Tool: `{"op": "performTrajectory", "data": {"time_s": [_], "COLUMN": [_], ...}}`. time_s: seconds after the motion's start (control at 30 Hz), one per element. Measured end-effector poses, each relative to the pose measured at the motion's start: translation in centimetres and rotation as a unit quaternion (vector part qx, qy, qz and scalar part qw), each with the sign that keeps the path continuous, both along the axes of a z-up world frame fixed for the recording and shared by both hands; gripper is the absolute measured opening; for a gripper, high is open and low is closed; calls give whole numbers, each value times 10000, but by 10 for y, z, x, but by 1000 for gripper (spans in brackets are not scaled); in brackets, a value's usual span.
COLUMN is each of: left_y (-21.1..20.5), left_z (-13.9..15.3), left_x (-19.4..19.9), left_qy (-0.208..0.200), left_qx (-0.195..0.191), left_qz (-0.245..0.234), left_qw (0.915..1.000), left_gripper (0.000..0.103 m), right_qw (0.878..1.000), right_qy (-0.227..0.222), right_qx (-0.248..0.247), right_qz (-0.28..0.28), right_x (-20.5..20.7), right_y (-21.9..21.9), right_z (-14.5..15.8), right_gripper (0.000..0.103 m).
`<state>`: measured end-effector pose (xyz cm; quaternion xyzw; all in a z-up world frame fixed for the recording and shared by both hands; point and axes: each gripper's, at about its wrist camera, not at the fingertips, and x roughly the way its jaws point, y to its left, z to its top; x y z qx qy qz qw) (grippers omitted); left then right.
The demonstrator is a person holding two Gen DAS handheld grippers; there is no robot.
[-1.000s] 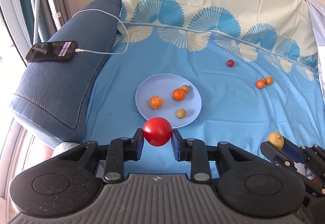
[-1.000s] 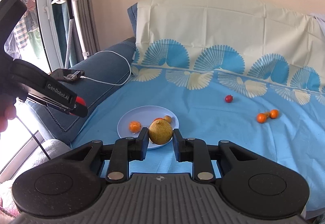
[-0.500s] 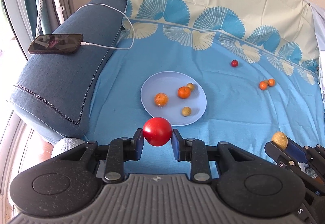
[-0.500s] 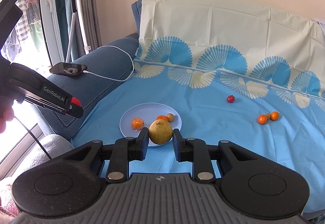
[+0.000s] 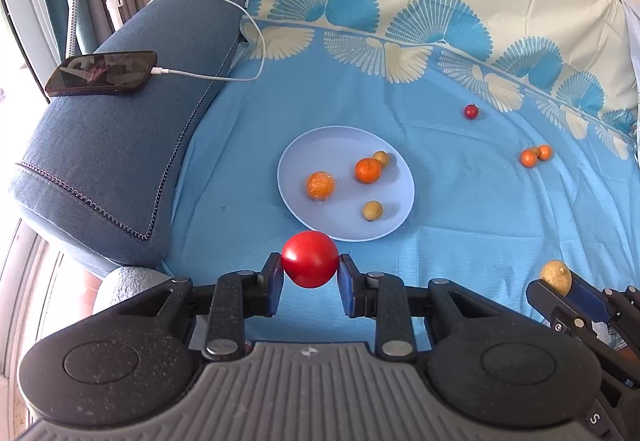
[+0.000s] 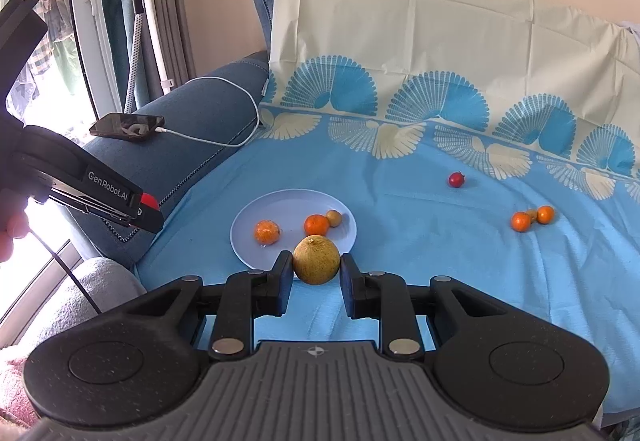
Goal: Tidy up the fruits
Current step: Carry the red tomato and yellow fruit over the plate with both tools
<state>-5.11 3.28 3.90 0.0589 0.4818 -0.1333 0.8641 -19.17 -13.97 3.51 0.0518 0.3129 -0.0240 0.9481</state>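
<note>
Left wrist view showed the left tool [image 5: 310, 273] gripping a round red tomato [image 5: 310, 258] at the pale blue plate's [image 5: 320, 145] six o'clock edge; the right tool [image 6: 316, 273] clamped a yellowish round fruit [image 6: 316, 259]. Release low, clear of plated fruit.

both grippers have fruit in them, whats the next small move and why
Probably carry the left gripper a little forward and lower it over the plate, then release. It is shut on the red tomato, which sits just short of the plate's near rim, and four fruits already lie there with bare space on the left side. The right gripper, shut on the yellow fruit, could follow.
</note>
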Motion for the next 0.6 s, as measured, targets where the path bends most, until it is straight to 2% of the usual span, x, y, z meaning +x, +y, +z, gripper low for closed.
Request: {"op": "performTrajectory", "data": {"time_s": [0.33, 0.6], "left_y": [-6, -19], "left_z": [-12, -26], "left_x": [26, 67], "left_qy": [92, 181], "left_qx": [69, 103], "left_qz": [70, 165], "left_qw": [9999, 9996], "left_gripper": [32, 32], "right_qw": [9999, 9996], "right_qy": [122, 264], "right_qx": [-23, -24], "right_qz": [-27, 47], "right_x": [22, 61], "right_y": [-6, -9], "right_z": [-9, -20], "right_gripper": [26, 26]}}
